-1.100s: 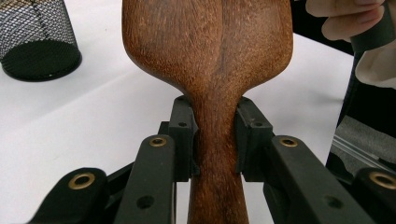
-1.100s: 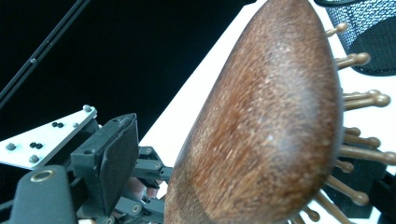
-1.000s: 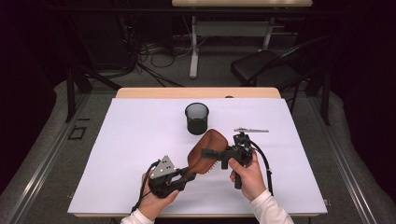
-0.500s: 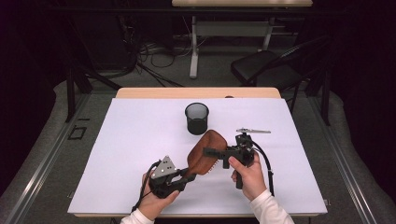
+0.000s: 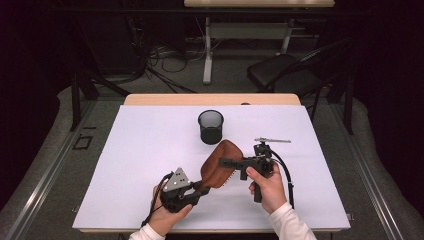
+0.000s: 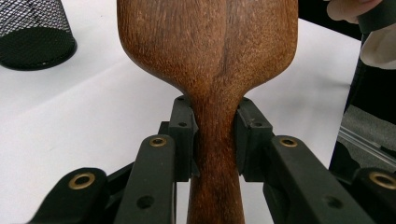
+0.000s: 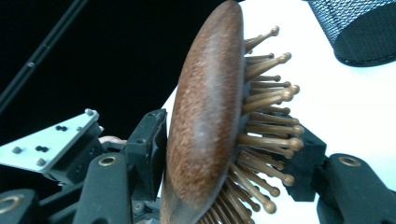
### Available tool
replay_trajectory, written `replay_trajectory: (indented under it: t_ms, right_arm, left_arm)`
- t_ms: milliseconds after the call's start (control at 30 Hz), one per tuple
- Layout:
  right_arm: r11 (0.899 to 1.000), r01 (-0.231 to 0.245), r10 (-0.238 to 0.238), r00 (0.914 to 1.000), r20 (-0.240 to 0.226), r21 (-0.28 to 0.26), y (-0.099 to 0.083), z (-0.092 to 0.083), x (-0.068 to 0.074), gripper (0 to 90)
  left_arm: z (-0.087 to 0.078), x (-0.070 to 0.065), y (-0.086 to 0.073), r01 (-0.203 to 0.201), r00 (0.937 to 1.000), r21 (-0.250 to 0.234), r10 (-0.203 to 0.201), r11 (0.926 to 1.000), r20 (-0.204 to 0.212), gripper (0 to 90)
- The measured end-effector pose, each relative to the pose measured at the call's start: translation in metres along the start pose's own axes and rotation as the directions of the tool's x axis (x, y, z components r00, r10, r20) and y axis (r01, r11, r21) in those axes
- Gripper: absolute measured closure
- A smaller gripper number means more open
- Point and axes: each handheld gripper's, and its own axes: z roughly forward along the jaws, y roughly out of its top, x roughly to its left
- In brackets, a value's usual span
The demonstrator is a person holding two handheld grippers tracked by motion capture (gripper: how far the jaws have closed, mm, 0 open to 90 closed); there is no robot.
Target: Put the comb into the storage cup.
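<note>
Hairbrush [image 5: 220, 162]: a wooden paddle brush with a dark brown back, held clear of the white table between the two grippers, just below the middle of the high view; its head points toward the upper right of that frame, its handle toward the lower left.
Brush back [image 6: 208, 42]: fills the upper middle of the left gripper view, grain running up the frame, narrowing downward into the handle.
Bristles [image 7: 268, 128]: wooden pins with round tips, standing out to the right of the head in the right gripper view.
Left gripper [image 6: 212, 133]: its black jaws are narrow and pressed on the handle where it meets the head, one pad on each side; in the high view it sits at lower left of centre, with a grey three-cornered plate on top.
Right gripper [image 7: 229, 144]: its jaws have just been closing with the brush head between them; the left jaw lies against the smooth back, the right jaw meets the bristle tips. In the high view it comes at the head from the right.
Hands: left hand [image 5: 167, 212] and right hand [image 5: 270, 187] enter from the bottom edge of the high view, sleeves white.
Mesh cup [image 5: 210, 126]: black, upright, above the brush near frame centre, apart from it.
Metal tool [image 5: 272, 140]: thin and grey, lying on the table at right of the cup, above the right gripper.
Table [image 5: 125, 165]: white top, wooden strip along its far edge.
</note>
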Motion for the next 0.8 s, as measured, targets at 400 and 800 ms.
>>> replay_trajectory:
  t_ms: [400,800]
  right_arm:
    - [1.0,-0.006,0.006,0.9999,-0.01,-0.005,-0.0007,-0.0011,-0.0008,43.0]
    - [1.0,-0.021,0.021,0.9995,-0.025,-0.009,-0.0023,-0.0013,-0.0001,45.0]
  left_arm:
    - [0.001,-0.0001,-0.0006,-0.004,1.0,0.005,0.004,1.0,0.002,71.9]
    - [0.0022,-0.0001,-0.001,-0.015,0.9999,0.014,0.015,0.9998,0.005,72.0]
